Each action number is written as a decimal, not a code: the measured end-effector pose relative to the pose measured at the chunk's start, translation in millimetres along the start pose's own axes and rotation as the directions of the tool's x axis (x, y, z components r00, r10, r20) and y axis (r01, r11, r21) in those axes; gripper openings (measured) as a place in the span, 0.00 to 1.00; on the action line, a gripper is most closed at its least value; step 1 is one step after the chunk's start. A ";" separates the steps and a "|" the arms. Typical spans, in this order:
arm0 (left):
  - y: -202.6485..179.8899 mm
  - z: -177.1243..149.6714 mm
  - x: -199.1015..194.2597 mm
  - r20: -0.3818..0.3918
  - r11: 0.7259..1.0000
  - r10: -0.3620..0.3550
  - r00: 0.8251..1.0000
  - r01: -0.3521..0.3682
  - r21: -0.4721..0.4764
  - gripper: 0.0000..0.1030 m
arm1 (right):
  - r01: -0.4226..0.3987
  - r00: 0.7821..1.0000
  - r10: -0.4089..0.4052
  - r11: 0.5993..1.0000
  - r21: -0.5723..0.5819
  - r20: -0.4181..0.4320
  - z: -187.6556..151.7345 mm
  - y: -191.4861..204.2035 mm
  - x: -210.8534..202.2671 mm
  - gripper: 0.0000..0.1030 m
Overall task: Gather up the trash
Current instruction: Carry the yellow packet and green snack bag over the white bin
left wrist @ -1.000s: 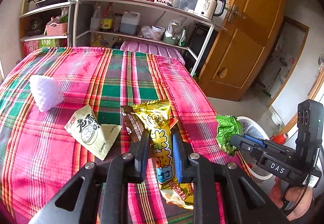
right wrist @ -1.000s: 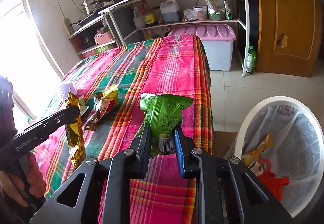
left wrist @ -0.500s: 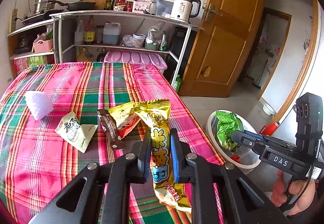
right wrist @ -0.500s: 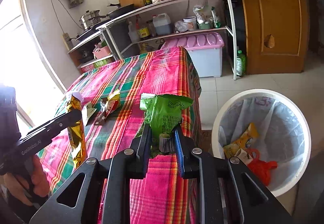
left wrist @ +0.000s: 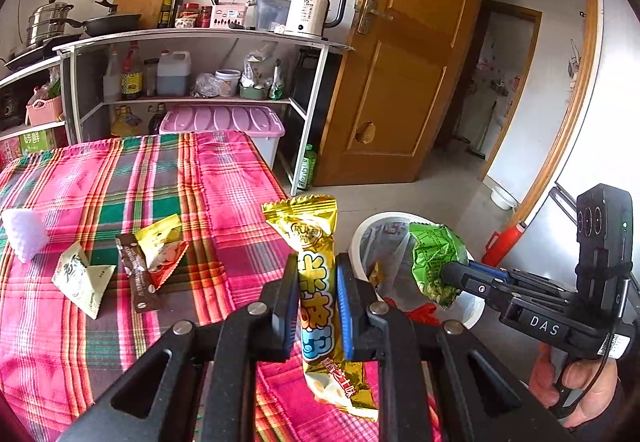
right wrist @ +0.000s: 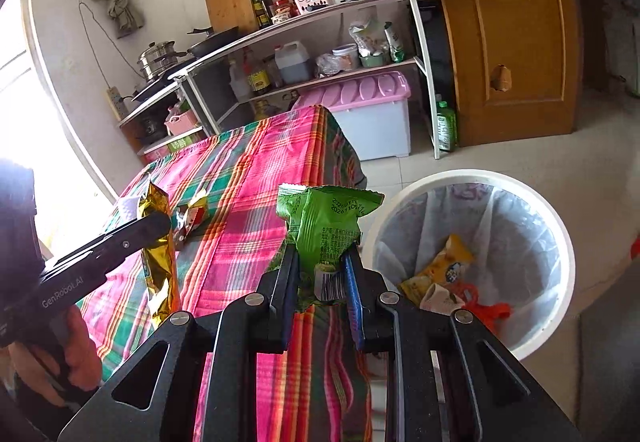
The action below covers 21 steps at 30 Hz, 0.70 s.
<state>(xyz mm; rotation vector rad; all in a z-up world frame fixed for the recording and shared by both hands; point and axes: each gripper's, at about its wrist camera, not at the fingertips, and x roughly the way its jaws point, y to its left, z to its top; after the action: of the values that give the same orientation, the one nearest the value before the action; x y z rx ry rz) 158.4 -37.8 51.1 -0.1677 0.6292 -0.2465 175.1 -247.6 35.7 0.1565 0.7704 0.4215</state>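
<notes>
My left gripper (left wrist: pixel 317 274) is shut on a long gold snack wrapper (left wrist: pixel 316 262), held upright above the table's right edge; the same gold snack wrapper (right wrist: pixel 158 262) shows at the left of the right wrist view. My right gripper (right wrist: pixel 320 262) is shut on a crumpled green wrapper (right wrist: pixel 324 226), lifted beside the table corner. In the left wrist view that green wrapper (left wrist: pixel 434 262) hangs over the white trash bin (left wrist: pixel 362 238). The trash bin (right wrist: pixel 560 242), lined with a clear bag, stands on the floor and holds yellow and red rubbish.
On the plaid tablecloth (left wrist: pixel 120 182) lie a cream wrapper (left wrist: pixel 82 278), a brown wrapper (left wrist: pixel 138 282), a yellow-red wrapper (left wrist: pixel 164 246) and a white textured object (left wrist: pixel 24 238). Behind stand a metal shelf (left wrist: pixel 200 42) with kitchenware, a pink-lidded box (left wrist: pixel 224 122) and a wooden door (left wrist: pixel 404 62).
Both grippers have swung right and a little up with their wrappers, away from the table. The bin has come into fuller view, and the green wrapper now hangs over it.
</notes>
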 end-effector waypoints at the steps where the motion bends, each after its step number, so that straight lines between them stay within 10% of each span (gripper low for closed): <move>1: -4.2 0.8 3.2 -0.003 1.000 -0.005 1.000 0.005 0.005 0.17 | 0.006 1.000 -0.006 1.000 0.006 0.002 -0.1 -4.0 -1.7 0.22; 21: -68.7 12.4 75.6 -0.090 0.992 -0.114 0.989 0.118 0.045 0.17 | 0.107 0.994 -0.107 0.986 0.129 -0.008 -7.9 -85.8 -8.2 0.22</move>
<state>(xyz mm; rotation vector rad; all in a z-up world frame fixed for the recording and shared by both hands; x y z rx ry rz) 212.8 -123.6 34.4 -0.1456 0.7003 -0.3837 191.0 -328.9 10.6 0.2348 0.8036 0.2701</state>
